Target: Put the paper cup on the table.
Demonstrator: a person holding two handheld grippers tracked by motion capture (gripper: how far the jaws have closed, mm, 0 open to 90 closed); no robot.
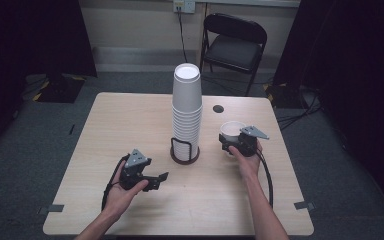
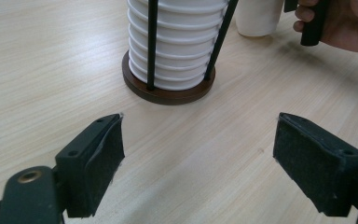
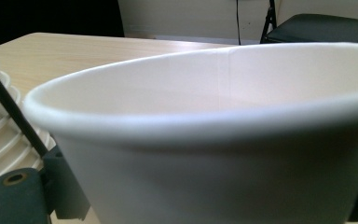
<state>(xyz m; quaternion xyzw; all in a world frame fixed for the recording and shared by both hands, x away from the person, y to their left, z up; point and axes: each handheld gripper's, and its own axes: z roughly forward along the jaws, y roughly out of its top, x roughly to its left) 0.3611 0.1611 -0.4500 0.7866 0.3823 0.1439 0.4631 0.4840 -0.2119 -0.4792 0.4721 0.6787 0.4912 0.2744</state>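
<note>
While you look from above, your right gripper [image 1: 234, 143] pinches a paper cup [image 1: 231, 131] just right of the cup stack [image 1: 186, 112]; it's light and easily crushed, so grip its wall gently. Your left gripper's view shows the left gripper [image 2: 198, 154] spread wide, facing the stack's holder [image 2: 170, 88]. Your right gripper's view shows the cup's rim [image 3: 205, 116] close up.

The paper cup [image 1: 231, 131] is plain white inside and out; the stack of cups [image 1: 186, 107] is white, banded by the ridges of its rims; the stack's holder [image 1: 184, 154] has a dark brown base and black rods; the worktop [image 1: 130, 125] is pale wood with fine grain; both tongs [image 1: 161, 180] [image 1: 228, 144] are black, topped with grey plates; the chair [image 1: 234, 42] is black.
</note>
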